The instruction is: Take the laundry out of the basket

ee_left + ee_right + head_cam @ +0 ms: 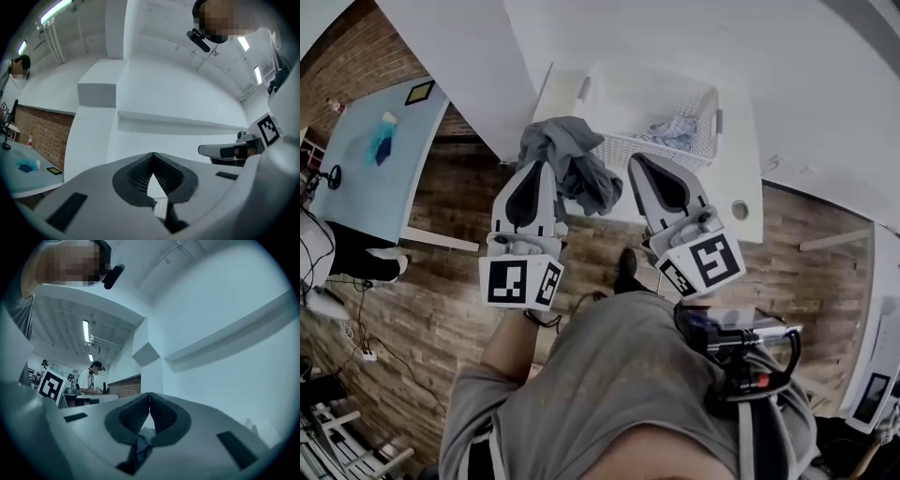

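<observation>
Open wooden floor (441,300) lies left of the bench (745,150) edge. Our left gripper (541,161) is closed tip to tip beside the lifted grey garment (574,159). Our right gripper (635,159) pinches that cloth. Beyond it, the basket (709,117) holds pale laundry (675,134).

A grey cloth (579,169) hangs before the basket (708,127), blocking the straight way in. Room is open above the basket. A white wall (675,28) stands behind.
</observation>
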